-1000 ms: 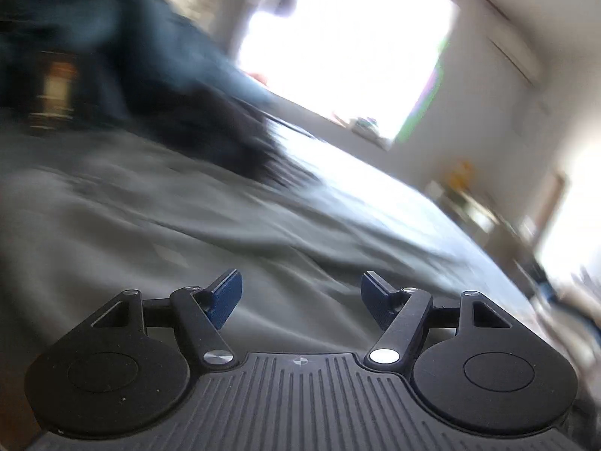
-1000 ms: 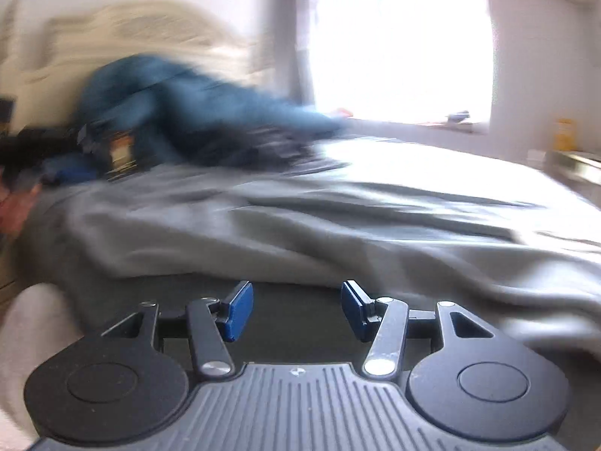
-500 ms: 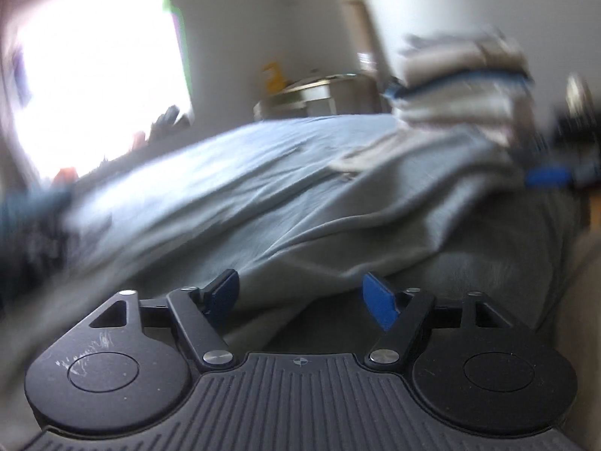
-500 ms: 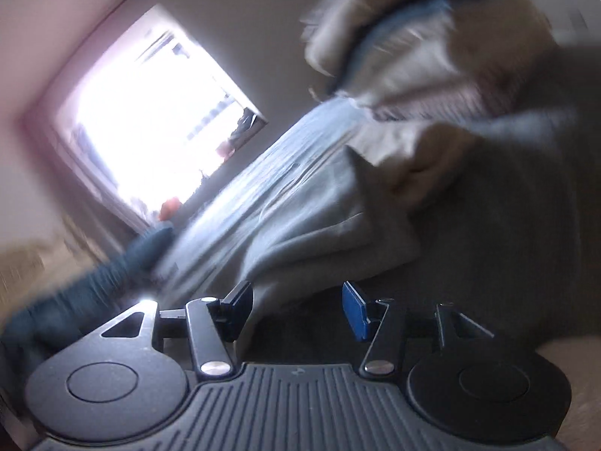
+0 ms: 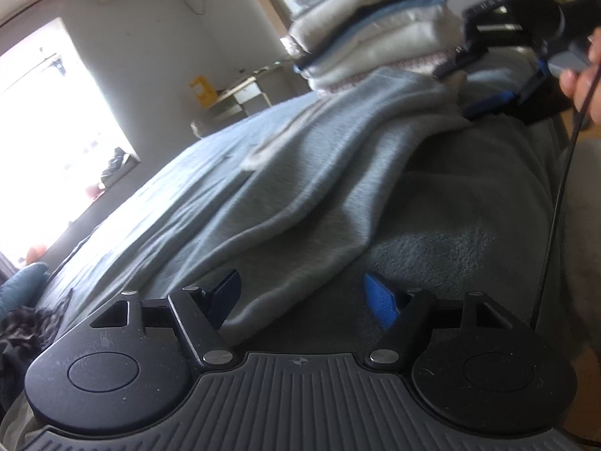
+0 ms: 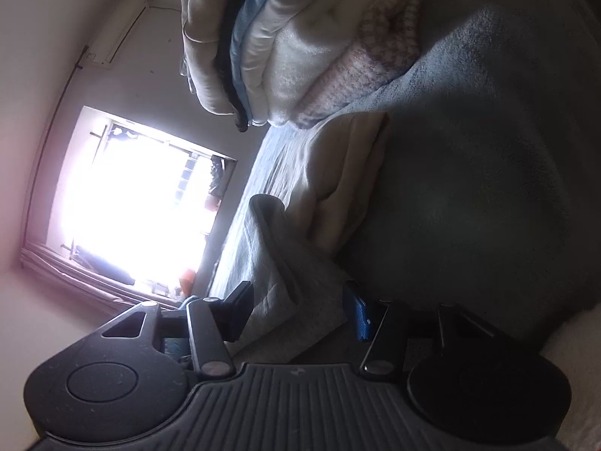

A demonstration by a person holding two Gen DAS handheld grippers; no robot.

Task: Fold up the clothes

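My left hand-held gripper (image 5: 302,300) is closing around the grey garment (image 5: 300,203) hem on the bed (image 5: 450,240), pads not yet pressing; right hand-held gripper (image 6: 298,310) half-open astride another edge; closing shallow, I might lose the cloth or snag the blanket; folded stack (image 5: 375,37) nearby could topple.

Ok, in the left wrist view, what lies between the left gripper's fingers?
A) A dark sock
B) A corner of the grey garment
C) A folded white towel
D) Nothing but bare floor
B: a corner of the grey garment hangs into the left gripper as its jaws close.
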